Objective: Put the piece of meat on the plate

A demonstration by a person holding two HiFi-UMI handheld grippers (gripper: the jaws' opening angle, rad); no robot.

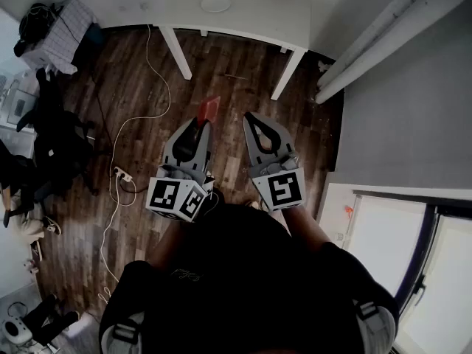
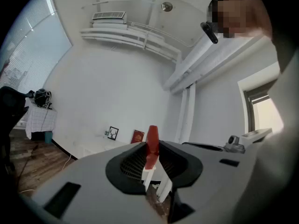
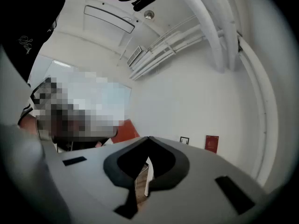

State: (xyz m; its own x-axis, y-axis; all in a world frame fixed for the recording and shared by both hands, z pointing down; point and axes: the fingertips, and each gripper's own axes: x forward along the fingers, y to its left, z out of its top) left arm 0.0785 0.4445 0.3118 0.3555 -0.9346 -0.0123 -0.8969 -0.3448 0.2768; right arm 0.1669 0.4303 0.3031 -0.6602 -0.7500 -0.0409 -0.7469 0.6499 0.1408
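Meat [image 1: 209, 108], a red slice, sits clamped at the tips of my left gripper [image 1: 199, 127]; my right gripper [image 1: 252, 120] is closed and empty. It seems I am mid-carry: next I must reach the plate [image 1: 215, 4], well ahead on the table [image 1: 287, 17].

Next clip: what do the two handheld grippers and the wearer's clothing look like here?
The left gripper and right gripper are matching grey plastic, tapering to pointed jaws, with a black-lined hollow between them. Each carries a white cube with black square markers at its back: left cube, right cube. The person wears a dark top.
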